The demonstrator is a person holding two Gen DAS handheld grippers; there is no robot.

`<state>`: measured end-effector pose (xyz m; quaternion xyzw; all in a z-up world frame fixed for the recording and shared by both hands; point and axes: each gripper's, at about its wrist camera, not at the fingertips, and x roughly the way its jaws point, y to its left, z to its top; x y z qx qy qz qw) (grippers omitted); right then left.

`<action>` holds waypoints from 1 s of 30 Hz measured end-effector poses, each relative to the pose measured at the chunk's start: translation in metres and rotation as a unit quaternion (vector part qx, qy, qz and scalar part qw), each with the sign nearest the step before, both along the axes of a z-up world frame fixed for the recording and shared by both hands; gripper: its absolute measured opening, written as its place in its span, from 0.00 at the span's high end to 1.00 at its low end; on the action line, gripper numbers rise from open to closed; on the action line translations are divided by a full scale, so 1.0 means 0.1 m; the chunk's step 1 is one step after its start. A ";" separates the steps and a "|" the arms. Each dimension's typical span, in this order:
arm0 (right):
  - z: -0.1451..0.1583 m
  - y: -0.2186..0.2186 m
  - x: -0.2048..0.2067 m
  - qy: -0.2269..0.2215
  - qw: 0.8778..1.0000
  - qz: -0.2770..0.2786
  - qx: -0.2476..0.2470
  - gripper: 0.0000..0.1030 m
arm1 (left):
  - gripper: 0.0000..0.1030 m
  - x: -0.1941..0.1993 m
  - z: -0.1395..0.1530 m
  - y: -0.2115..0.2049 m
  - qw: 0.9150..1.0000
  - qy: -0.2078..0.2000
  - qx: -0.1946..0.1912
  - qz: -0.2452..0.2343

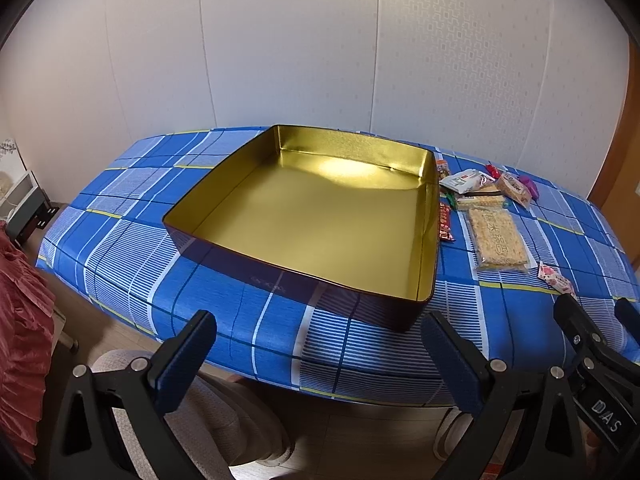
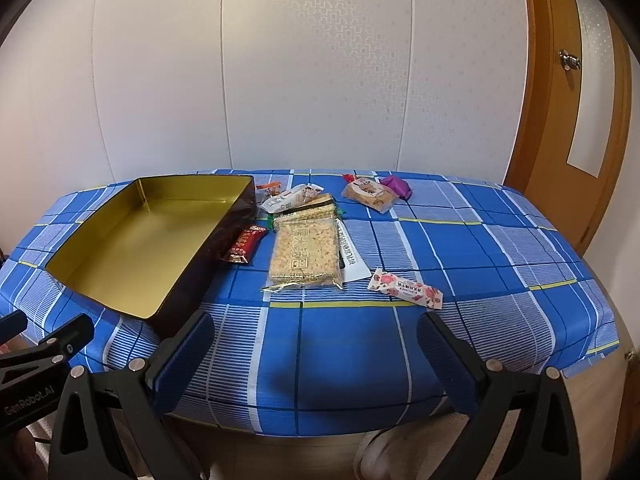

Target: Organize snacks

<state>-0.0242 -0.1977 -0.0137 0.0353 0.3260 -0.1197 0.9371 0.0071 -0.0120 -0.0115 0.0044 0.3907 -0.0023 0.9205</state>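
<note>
1. My left gripper (image 1: pixel 320 344) hangs at the near table edge, jaws spread wide, nothing between them.
2. My right gripper (image 2: pixel 316 344) also sits at the near edge, jaws wide apart, empty. Its tips show at the right edge of the left wrist view, so both grippers are side by side.
3. The tin box (image 1: pixel 428 216) lies straight ahead of my left gripper, near corner closest to it, apart from the fingers. Dark outside, gold inside, no lid on it.
4. Nothing is in the tin; I see only bare gold floor in both views.
5. The snacks all lie on the blue plaid tablecloth (image 2: pixel 460 248), right of the tin and ahead of my right gripper.
6. Nearest my right gripper: the pink floral packet (image 2: pixel 406 289), just beyond the right fingertip, not touching it.
7. The big cracker pack (image 2: pixel 306 254) lies mid-table, overlapping a white leaflet (image 2: pixel 352 260) under its right side.
8. The red packet (image 2: pixel 245 245) lies touching or just beside the tin's right wall; I cannot tell which.
9. Behind the crackers, a white pouch (image 2: pixel 290 198) and small orange packet (image 2: pixel 270 190) sit by the tin's far corner.
10. Farther back right: a tan biscuit pack (image 2: pixel 370 196) with a purple wrapper (image 2: pixel 396 186) just beside it.
</note>
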 end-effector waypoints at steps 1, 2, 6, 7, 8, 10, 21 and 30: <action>0.00 0.00 0.00 0.000 1.000 0.000 0.000 0.00 | 0.00 0.00 0.00 0.00 1.000 0.000 -0.001 -0.001; 0.00 0.00 0.01 0.000 1.000 0.000 -0.001 0.00 | 0.00 0.00 0.00 0.00 1.000 0.000 0.000 -0.001; 0.00 -0.01 0.01 -0.001 1.000 0.000 0.002 0.00 | 0.00 0.00 0.00 -0.01 1.000 -0.001 0.000 -0.001; 0.00 -0.02 0.00 -0.001 1.000 0.000 0.002 0.00 | 0.00 0.00 0.00 -0.01 1.000 -0.001 0.001 0.000; 0.00 -0.02 0.00 -0.001 1.000 -0.001 0.001 0.00 | 0.00 0.00 0.00 -0.01 1.000 -0.001 0.000 0.000; 0.00 -0.03 -0.01 -0.004 1.000 0.000 0.003 0.00 | 0.00 0.01 -0.01 -0.01 1.000 0.005 -0.002 -0.003; -0.13 -0.61 -0.02 -0.008 0.999 -0.039 0.023 0.00 | 0.00 0.00 -0.09 -0.04 0.989 0.052 -0.109 -0.084; -0.36 -1.21 0.23 0.032 0.999 -0.011 0.040 0.11 | 0.00 -0.02 -0.20 -0.28 0.978 0.097 -0.148 -0.112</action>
